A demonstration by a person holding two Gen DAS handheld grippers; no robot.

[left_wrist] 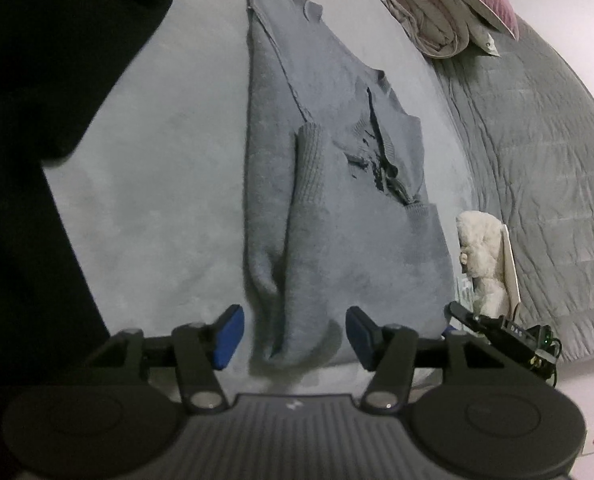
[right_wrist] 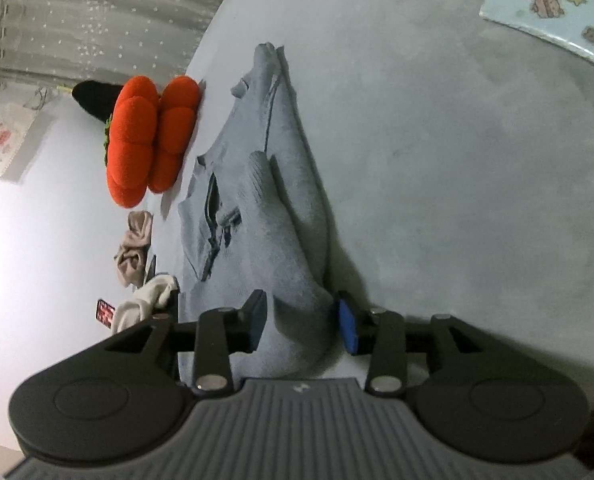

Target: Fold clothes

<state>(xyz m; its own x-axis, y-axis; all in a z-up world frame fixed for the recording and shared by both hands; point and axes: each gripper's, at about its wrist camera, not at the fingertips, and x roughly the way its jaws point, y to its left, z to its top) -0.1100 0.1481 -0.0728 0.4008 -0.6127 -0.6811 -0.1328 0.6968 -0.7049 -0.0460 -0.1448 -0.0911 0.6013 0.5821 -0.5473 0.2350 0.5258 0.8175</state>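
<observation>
A grey-blue knit sweater point(left_wrist: 329, 184) lies on the pale grey bed sheet point(left_wrist: 169, 160), narrowed lengthwise, with one ribbed-cuff sleeve laid over its middle and a dark zip at the collar. My left gripper point(left_wrist: 295, 334) is open, its blue pads on either side of the sweater's near end, which bunches between them. In the right wrist view the same sweater point(right_wrist: 253, 216) stretches away from me. My right gripper point(right_wrist: 301, 322) is open too, its pads astride a raised fold of the sweater's other end.
A person's dark sleeve point(left_wrist: 45, 128) fills the left. Folded bedding and a pink pillow point(left_wrist: 453, 4) lie beyond, a grey quilt point(left_wrist: 537, 160) and a plush toy point(left_wrist: 483, 256) right. An orange pumpkin cushion point(right_wrist: 149, 136), crumpled cloths point(right_wrist: 137, 248), a phone point(right_wrist: 105, 312), and a blue printed package point(right_wrist: 561, 8) lie around.
</observation>
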